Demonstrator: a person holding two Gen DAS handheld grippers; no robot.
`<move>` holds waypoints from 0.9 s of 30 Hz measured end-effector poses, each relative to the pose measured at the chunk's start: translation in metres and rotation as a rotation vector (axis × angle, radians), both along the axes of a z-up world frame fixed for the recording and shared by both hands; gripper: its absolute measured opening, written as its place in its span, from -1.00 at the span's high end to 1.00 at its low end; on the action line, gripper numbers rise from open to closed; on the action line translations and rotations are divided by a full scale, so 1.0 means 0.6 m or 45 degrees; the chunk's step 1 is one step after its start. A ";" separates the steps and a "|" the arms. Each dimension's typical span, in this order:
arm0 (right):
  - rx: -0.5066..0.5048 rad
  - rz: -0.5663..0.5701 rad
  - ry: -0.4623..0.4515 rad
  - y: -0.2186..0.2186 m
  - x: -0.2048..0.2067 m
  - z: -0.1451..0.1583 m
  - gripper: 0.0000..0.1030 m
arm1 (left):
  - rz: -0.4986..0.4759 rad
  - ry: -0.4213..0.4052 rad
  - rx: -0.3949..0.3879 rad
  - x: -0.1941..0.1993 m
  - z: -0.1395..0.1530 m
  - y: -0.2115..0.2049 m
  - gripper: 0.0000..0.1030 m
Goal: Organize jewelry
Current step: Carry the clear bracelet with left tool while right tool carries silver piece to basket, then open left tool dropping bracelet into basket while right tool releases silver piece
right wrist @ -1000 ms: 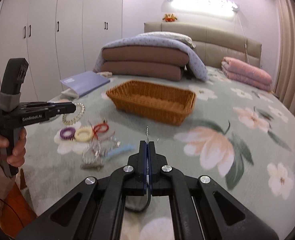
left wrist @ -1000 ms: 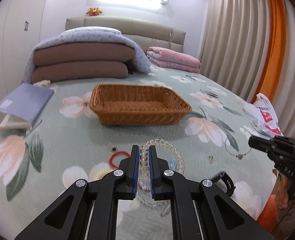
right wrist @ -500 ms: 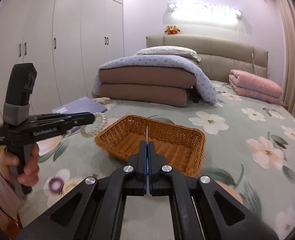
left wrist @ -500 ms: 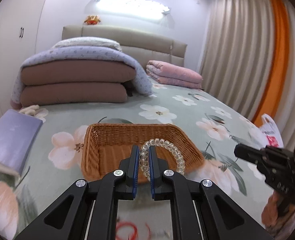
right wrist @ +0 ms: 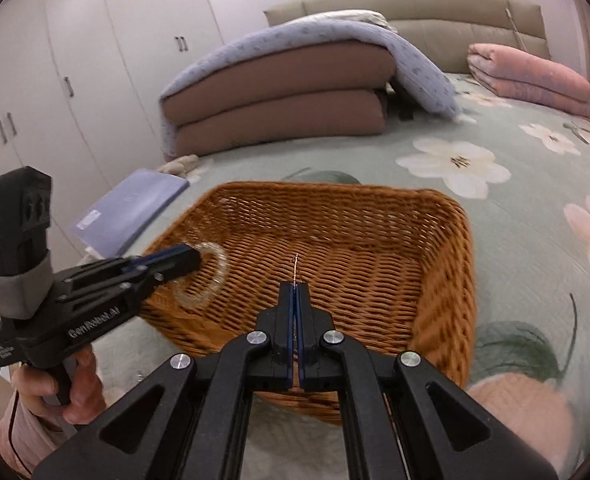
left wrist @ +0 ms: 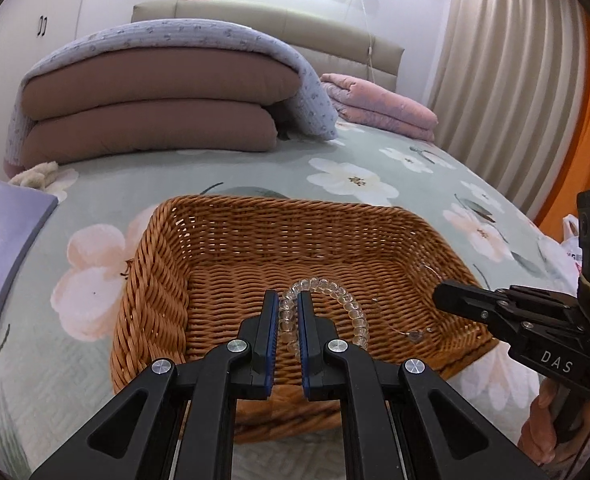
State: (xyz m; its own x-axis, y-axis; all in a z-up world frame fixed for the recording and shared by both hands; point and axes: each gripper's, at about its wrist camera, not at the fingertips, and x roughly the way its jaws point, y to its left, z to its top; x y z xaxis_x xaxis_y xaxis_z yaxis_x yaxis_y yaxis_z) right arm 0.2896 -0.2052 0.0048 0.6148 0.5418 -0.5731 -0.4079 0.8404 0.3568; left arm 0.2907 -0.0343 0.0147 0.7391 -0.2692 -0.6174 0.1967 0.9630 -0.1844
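A brown wicker basket [left wrist: 159, 280] [right wrist: 451, 280] sits on the floral bedspread. My left gripper [left wrist: 287, 304] is shut on a clear beaded bracelet [left wrist: 351, 308] and holds it over the basket's near part; it also shows in the right wrist view [right wrist: 193, 258] with the bracelet [right wrist: 215, 276]. My right gripper [right wrist: 295, 290] is shut on a thin silver necklace [right wrist: 295, 268] above the basket; from the left wrist view the right gripper [left wrist: 441, 294] hangs the necklace and its pendant [left wrist: 415, 335] over the basket's right side.
Folded brown and lilac quilts [left wrist: 151, 96] and a pink blanket [left wrist: 379, 108] lie beyond the basket. A lilac book [right wrist: 135, 208] lies left of it. A plastic bag [left wrist: 571, 248] lies at the right bed edge, by the curtains [left wrist: 507, 72].
Both grippers have moved forward from the jewelry pile to above the basket, carrying the bracelet and the necklace. The basket now looks much nearer in both views.
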 end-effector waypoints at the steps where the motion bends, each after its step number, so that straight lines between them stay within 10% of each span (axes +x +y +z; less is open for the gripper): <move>1: -0.001 -0.007 0.008 -0.003 0.000 -0.003 0.96 | -0.001 0.006 0.001 0.003 -0.003 0.000 0.82; 5: -0.018 -0.030 0.022 -0.011 -0.004 -0.010 0.94 | -0.064 -0.025 -0.067 -0.005 -0.002 0.003 0.76; 8: -0.043 -0.072 0.007 -0.018 -0.013 -0.007 0.88 | -0.053 -0.066 -0.099 -0.018 0.010 0.009 0.03; 27: -0.066 -0.205 -0.141 -0.108 -0.248 0.082 0.40 | 0.014 -0.270 -0.140 -0.277 0.143 0.089 -0.01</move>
State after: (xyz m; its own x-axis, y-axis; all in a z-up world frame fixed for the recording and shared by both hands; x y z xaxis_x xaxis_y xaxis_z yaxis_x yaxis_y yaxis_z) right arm 0.1406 -0.2699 0.0539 0.7518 0.4028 -0.5221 -0.3010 0.9141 0.2718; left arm 0.1244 0.0191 0.1005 0.8525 -0.3172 -0.4155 0.2315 0.9417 -0.2440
